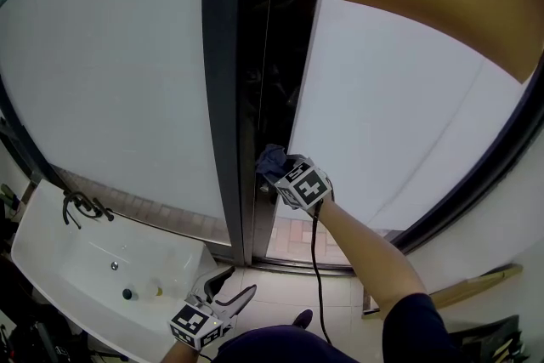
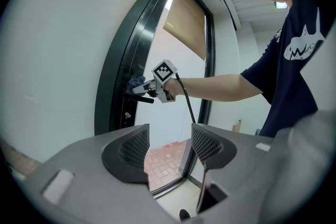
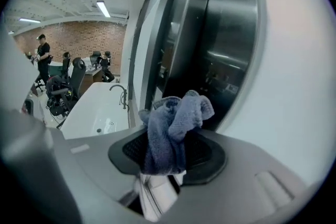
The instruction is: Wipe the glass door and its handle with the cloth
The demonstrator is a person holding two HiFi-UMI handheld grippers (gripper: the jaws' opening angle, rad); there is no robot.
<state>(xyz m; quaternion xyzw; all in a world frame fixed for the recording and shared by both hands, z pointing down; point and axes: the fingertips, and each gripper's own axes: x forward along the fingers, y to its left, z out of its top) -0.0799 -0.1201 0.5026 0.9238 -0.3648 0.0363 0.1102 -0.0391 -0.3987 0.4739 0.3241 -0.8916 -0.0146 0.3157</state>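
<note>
Blue-grey terry cloth (image 3: 176, 126) is bunched and clamped between the jaws of the right gripper (image 3: 169, 156), which are closed down onto it with the loose folds standing proud of the tips. In the head view this gripper is held out at arm's length with the cloth against the dark metal frame (image 1: 223, 98) at the edge of the glass door (image 1: 382, 123). The left gripper view shows it just above a black lever that appears to be the handle (image 2: 143, 98); contact with the lever cannot be confirmed.

Left gripper (image 2: 168, 147): jaws well apart, nothing between them, held low near the white washbasin (image 1: 51, 255) and idle.

Assessment: work is at the frame and handle area. The frosted panes show no streaks, smears or damp marks, so what has been wiped cannot be judged. The broad glass to either side and the lever itself should be treated as outstanding.
</note>
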